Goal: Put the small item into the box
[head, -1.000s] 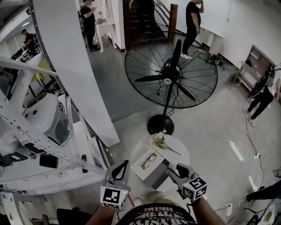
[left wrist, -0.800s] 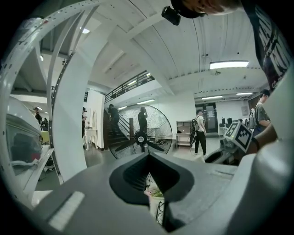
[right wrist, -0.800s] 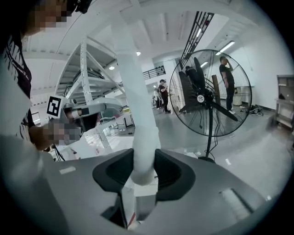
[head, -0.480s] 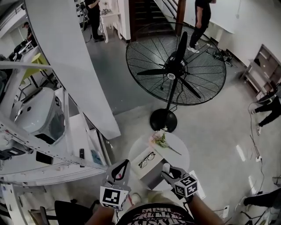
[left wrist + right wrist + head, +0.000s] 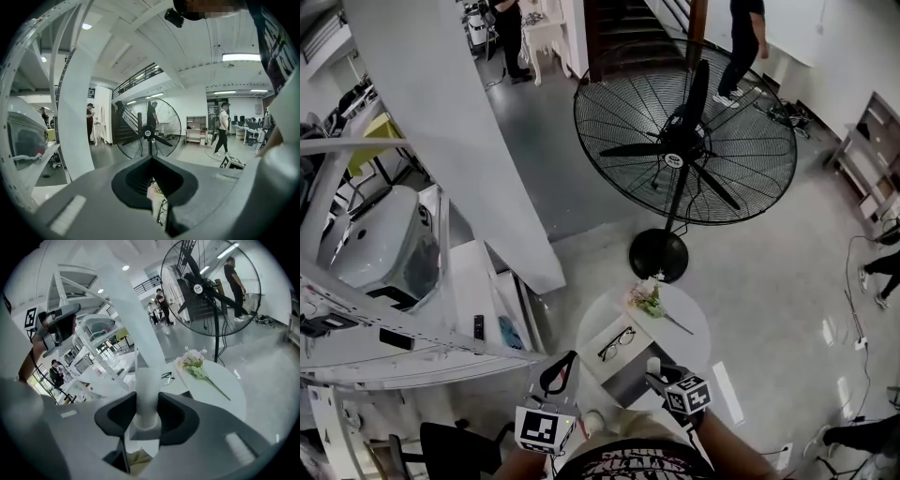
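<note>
A small round white table point(image 5: 689, 328) carries a white box point(image 5: 602, 328) with a pair of glasses point(image 5: 617, 343) on its lid and a sprig of flowers point(image 5: 645, 299). My right gripper point(image 5: 659, 374) is shut on a small white cylinder point(image 5: 653, 363) at the box's near right corner. In the right gripper view the cylinder point(image 5: 147, 392) stands upright between the jaws, with the flowers point(image 5: 194, 363) and glasses point(image 5: 167, 376) beyond. My left gripper point(image 5: 565, 362) is shut and empty, just left of the box. Through its jaws point(image 5: 150, 159) the glasses point(image 5: 161, 211) show.
A large floor fan point(image 5: 684, 150) stands just beyond the table, its round base point(image 5: 658, 255) close to the rim. A broad white column point(image 5: 459, 141) and white racks point(image 5: 384, 309) fill the left. A black chair point(image 5: 455, 450) sits near left. People stand far off.
My right gripper with the white cylinder has drifted slightly left and nearer to me, beside the box. The left gripper has hardly moved. The head view has shifted a little.
</note>
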### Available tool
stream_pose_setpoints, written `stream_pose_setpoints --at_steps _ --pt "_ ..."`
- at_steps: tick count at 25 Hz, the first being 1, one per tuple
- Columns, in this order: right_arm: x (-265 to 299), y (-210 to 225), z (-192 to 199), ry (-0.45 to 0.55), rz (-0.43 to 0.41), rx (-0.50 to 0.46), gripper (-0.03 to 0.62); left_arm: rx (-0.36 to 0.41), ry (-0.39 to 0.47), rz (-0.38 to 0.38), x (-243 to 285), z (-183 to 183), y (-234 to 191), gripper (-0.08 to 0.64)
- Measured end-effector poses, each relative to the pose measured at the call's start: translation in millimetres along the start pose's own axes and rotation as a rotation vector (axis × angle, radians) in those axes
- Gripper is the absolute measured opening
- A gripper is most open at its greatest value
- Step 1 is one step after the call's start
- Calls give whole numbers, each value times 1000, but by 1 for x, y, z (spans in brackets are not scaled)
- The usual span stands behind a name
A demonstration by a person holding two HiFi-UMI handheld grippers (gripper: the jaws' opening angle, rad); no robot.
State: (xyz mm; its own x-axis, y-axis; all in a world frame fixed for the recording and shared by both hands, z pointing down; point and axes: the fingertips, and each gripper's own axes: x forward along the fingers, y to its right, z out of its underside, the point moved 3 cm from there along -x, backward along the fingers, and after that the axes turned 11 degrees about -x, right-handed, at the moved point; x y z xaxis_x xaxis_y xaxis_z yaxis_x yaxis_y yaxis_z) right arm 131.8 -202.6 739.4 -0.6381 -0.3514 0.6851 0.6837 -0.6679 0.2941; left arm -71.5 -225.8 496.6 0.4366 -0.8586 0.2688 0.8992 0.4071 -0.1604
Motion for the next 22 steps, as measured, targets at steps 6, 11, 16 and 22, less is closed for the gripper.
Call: stream_pose_setpoints --at_steps 6,11,16,22 --pt "30 3 34 -88 -24 27 169 14 -39 -11 1 5 -2 2" --pt "47 12 58 -163 -25 29 169 11 -41 -28 1 3 -5 2" --pt "57 19 81 -233 -27 34 172 9 -64 -25 -1 17 -4 2" --pt "66 22 102 -282 -29 50 172 -8 -80 -48 -10 23 -8 2"
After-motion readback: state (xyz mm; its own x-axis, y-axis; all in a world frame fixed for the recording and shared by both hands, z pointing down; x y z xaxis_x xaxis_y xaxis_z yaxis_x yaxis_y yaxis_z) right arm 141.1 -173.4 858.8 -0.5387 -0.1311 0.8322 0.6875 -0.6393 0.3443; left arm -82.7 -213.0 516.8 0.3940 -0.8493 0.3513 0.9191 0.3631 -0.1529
